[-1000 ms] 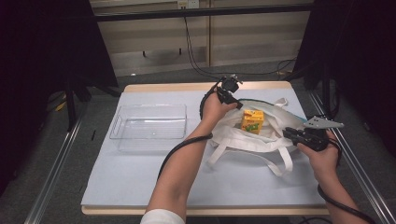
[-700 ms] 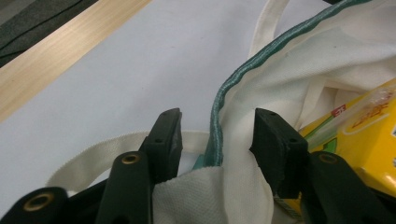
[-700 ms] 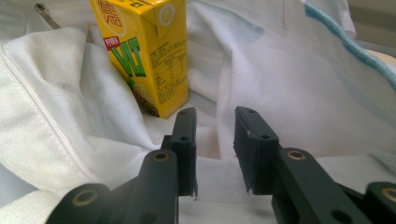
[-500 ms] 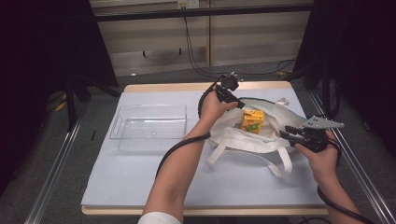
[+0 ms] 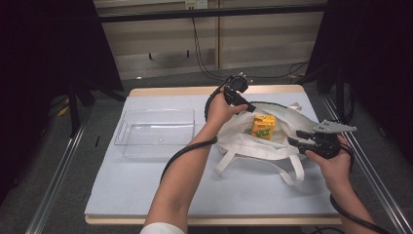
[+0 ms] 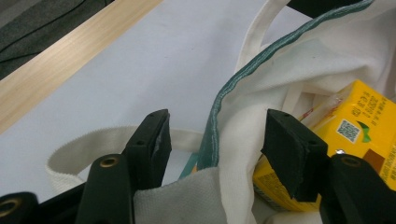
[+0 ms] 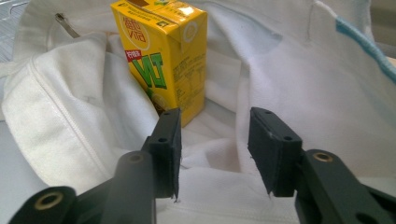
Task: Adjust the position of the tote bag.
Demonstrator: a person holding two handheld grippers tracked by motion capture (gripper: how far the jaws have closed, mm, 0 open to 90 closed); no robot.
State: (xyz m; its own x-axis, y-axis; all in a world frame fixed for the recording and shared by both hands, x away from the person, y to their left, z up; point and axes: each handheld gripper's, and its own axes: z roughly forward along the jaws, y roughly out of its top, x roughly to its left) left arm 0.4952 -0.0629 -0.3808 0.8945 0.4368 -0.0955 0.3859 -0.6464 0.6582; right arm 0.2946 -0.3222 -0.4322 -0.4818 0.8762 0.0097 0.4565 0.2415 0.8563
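Bag Mouth Released, Carton Exposed

Table point(image 5: 146, 195) bearing white tote bag point(image 5: 243, 141) at 3 o'clock of clear tray point(image 5: 155, 131). Yellow drink carton point(image 5: 263, 126) upright inside bag. Left gripper point(image 5: 246, 105) at bag's 11 o'clock rim, jaws just opened, rim hem loose between, unpinched. Right gripper point(image 5: 297, 138) at 4 o'clock, jaws likewise just parted, cloth unclamped. Step judged: bag opened. Next: reach in, centre carton between pads, clamp.
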